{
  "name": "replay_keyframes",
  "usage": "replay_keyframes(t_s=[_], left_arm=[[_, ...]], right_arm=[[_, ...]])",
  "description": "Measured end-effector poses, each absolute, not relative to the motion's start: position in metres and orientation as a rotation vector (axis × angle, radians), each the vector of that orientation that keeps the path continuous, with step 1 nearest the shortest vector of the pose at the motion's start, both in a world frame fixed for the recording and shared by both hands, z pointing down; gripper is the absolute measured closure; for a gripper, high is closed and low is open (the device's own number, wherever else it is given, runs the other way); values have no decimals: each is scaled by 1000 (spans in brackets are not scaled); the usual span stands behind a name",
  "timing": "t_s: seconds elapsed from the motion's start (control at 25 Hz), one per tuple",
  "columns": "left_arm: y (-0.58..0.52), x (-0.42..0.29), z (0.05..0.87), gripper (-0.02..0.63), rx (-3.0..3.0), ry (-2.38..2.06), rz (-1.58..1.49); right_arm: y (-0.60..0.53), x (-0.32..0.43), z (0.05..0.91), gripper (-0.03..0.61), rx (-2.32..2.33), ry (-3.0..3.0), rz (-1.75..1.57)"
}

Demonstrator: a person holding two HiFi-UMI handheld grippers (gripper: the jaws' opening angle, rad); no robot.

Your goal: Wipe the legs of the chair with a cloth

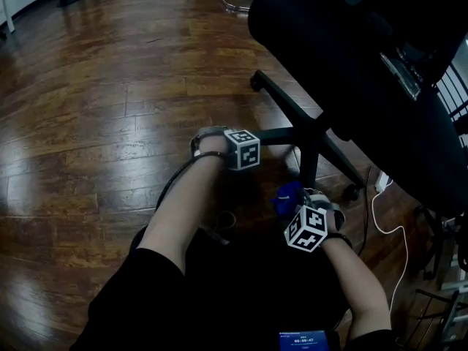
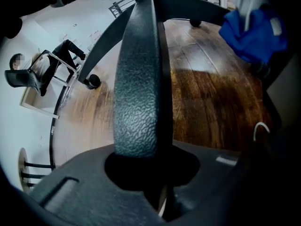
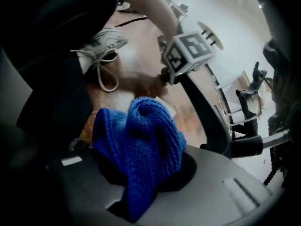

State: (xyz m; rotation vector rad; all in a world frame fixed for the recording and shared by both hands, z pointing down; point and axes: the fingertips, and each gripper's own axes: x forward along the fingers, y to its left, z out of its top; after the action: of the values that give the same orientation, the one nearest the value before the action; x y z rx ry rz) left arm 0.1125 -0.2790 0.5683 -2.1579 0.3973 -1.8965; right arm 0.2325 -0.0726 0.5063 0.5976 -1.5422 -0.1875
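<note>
Cloth (image 3: pixel 141 145), blue and coarse-piled, sat bunched in the right tool (image 1: pixel 298 202), whose jaws were closed on its lower fold while the rest bulged out above them. It was held low over the wooden floor (image 1: pixel 110 86), just beside the black column of the office chair (image 1: pixel 351 50); whether it touched the base could not be told. The left tool (image 1: pixel 208 143) was narrowed onto the chair leg (image 2: pixel 138 88), a textured black spoke that ran straight out from between its jaws toward the hub. Another spoke ended in a caster (image 2: pixel 93 81) resting on the floor. In the right gripper view, the left tool's marker cube (image 3: pixel 188 53) showed beyond the cloth, with a grey sneaker (image 3: pixel 101 44) planted on the floor near it. A white cable (image 1: pixel 391 229) lay looped on the floor near the chair base, by the person's right forearm.
</note>
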Motion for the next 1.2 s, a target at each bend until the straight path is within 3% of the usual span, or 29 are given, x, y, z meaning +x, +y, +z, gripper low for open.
replay_keyframes(t_s=[0.32,0.84,1.2], left_arm=[[-235,117,568,555,-2293,208,-1925],[-227,121,568,557,-2339,130,-1948],[-232,121,570,557,-2343,175,-1925]], right_arm=[[-15,249,524,497,403,-1453,-106],[-211,292,478,499,761,-1290,-250],[-158,283,498,499,595,-1233,-225]])
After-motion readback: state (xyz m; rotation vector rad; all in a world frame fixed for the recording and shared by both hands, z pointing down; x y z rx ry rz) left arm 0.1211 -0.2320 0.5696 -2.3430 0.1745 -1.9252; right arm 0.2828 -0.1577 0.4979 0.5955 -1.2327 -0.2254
